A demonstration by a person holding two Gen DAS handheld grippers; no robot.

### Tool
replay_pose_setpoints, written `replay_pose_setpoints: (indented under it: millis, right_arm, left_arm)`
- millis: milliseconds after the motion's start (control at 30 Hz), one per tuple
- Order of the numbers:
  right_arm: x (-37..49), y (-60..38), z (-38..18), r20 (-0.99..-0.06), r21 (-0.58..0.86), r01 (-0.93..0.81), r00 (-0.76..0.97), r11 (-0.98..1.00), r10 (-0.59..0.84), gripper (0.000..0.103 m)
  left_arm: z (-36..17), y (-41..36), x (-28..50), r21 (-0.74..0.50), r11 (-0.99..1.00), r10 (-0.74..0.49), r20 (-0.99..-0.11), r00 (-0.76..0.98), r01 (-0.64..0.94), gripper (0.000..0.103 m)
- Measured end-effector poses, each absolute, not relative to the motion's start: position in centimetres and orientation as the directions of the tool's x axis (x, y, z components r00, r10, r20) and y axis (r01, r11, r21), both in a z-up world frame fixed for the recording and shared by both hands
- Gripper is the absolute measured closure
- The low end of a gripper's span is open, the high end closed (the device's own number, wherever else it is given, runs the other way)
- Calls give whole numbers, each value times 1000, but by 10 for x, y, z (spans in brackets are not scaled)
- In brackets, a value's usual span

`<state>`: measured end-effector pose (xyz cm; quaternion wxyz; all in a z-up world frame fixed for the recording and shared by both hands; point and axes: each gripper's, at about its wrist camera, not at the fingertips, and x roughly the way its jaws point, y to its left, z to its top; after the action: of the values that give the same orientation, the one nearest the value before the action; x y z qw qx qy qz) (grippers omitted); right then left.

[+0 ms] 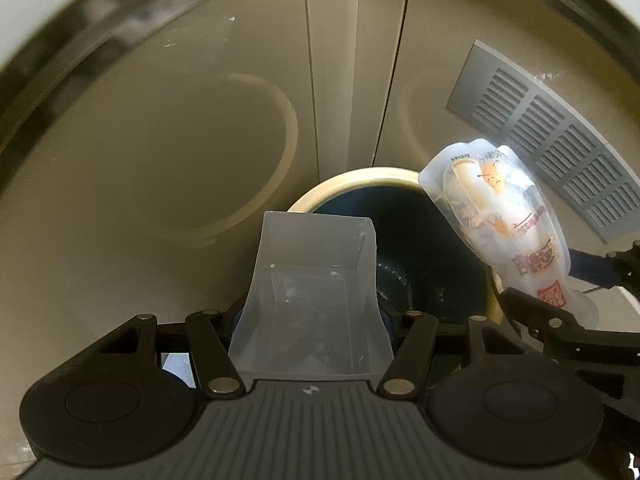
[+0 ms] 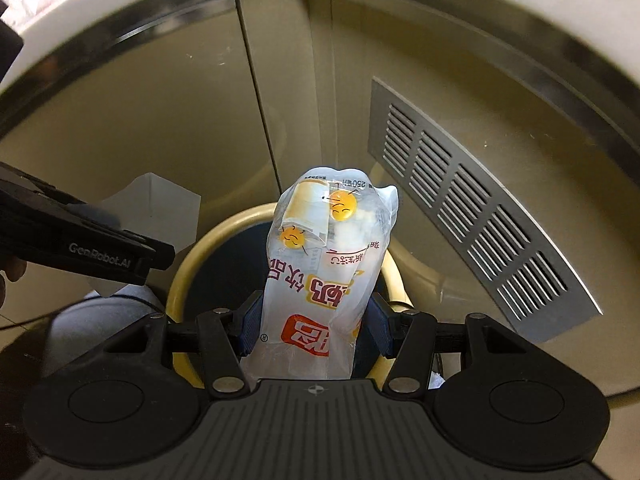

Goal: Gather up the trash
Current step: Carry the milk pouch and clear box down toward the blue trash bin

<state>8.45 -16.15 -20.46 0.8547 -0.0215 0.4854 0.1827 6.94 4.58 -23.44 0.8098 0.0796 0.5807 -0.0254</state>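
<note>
My left gripper (image 1: 310, 316) is shut on a clear square plastic container (image 1: 312, 280), whose open mouth faces away from me. Just beyond it is a bin with a cream rim (image 1: 360, 176) and a dark blue inside. My right gripper (image 2: 314, 328) is shut on a white milk drink pouch (image 2: 320, 264) with yellow faces and red print, held upright over the same bin's rim (image 2: 216, 232). The pouch (image 1: 504, 216) also shows at the right of the left wrist view. The container (image 2: 160, 204) and the left gripper's body (image 2: 100, 256) show at the left of the right wrist view.
Beige cabinet panels (image 1: 200, 140) stand behind the bin. A grey slotted vent grille (image 2: 460, 216) is set into the panel on the right. A white edge with a metal strip (image 2: 520, 12) curves overhead. A hand (image 2: 8, 276) shows at the far left.
</note>
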Motion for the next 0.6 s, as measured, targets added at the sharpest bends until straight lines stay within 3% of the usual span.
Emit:
replay_pose_setpoints:
  millis: [600]
  right_arm:
    - [131,-141,-246,-910,105,-373,339,922,241,46]
  left_arm:
    - [-295,43,106,111,984,85,-980,179,138,38]
